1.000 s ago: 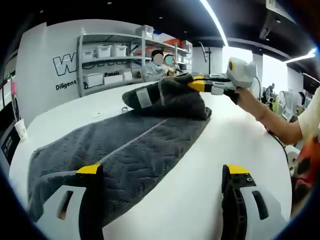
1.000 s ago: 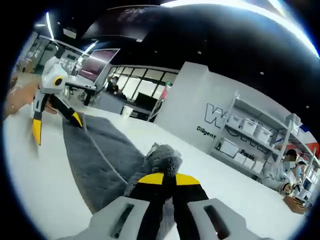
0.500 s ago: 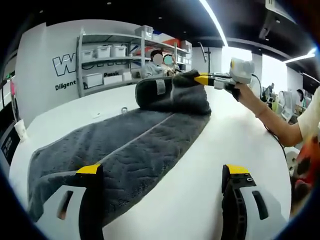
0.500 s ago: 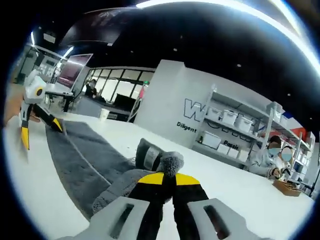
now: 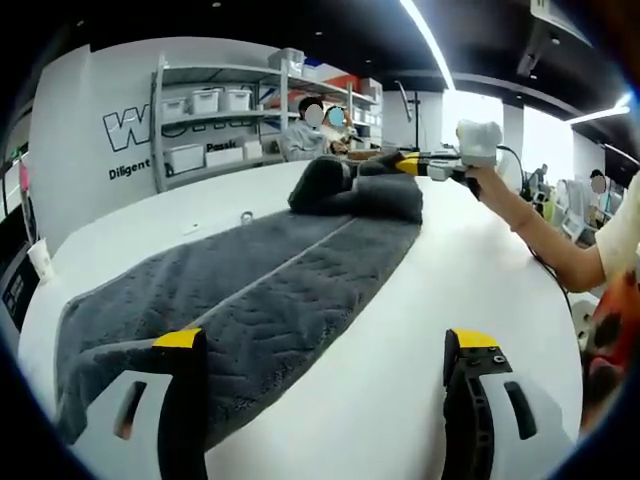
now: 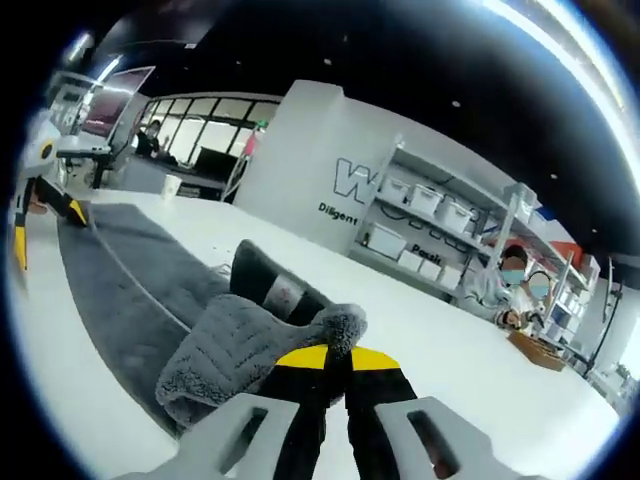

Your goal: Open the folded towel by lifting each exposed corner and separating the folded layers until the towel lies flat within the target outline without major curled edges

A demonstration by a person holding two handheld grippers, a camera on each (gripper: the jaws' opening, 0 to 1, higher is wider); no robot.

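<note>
A dark grey towel [image 5: 250,290] lies long across the white table [image 5: 400,340], its far end still folded back in a thick roll [image 5: 355,190]. My right gripper [image 5: 405,163] is shut on that folded end's corner, held just above the table. In the right gripper view the pinched corner [image 6: 335,330] bunches at the yellow tips of my right gripper [image 6: 330,357], with the towel's white label [image 6: 282,293] beside it. My left gripper [image 5: 320,345] stands open over the near end, one jaw above the towel, the other above bare table. It shows far left as the left gripper [image 6: 30,215].
Shelving with white bins [image 5: 215,105] stands against the back wall. People sit at the table's far end [image 6: 505,295]. A small metal object [image 5: 247,218] lies on the table left of the towel. A person's forearm [image 5: 545,245] reaches in from the right.
My right gripper has carried the folded end farther away along the table and lower, so the fold has shortened and more towel lies flat. The left gripper has stayed still.
</note>
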